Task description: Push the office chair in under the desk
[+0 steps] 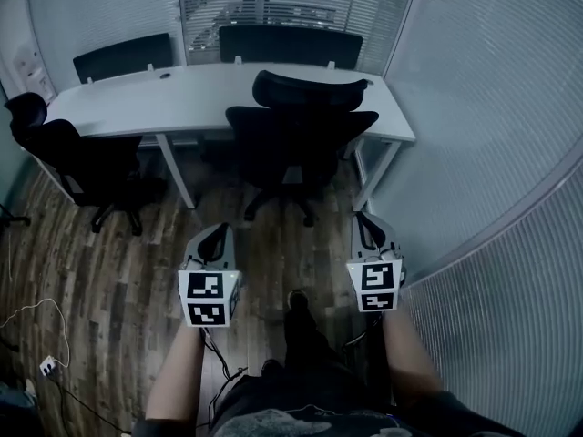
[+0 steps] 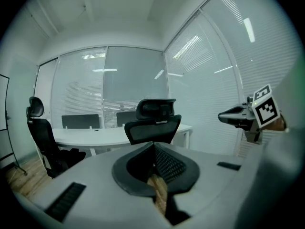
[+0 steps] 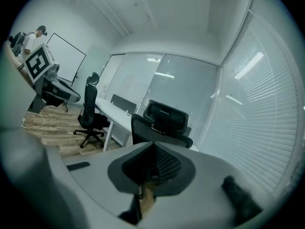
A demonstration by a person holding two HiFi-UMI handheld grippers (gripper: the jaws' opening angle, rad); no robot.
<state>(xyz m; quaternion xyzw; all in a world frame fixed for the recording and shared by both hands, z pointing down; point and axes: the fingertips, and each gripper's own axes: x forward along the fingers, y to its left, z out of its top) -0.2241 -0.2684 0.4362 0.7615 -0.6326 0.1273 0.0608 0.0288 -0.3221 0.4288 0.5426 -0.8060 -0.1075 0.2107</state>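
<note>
L gripper (image 1: pixel 215 237) & R gripper (image 1: pixel 369 233): both clenched, nothing betw. jaws, aimed fwd at office chair (image 1: pixel 301 126), well apart, no contact. Chair at desk (image 1: pixel 137 103) front edge, backrest toward person, judged not fully tucked. Shut tips prob. meant as blunt pushers.

Wood floor (image 1: pixel 109 271) bears 1 desk (image 1: pixel 182 98), the office chair (image 1: pixel 301 135), another chair (image 1: pixel 82 162).
</note>
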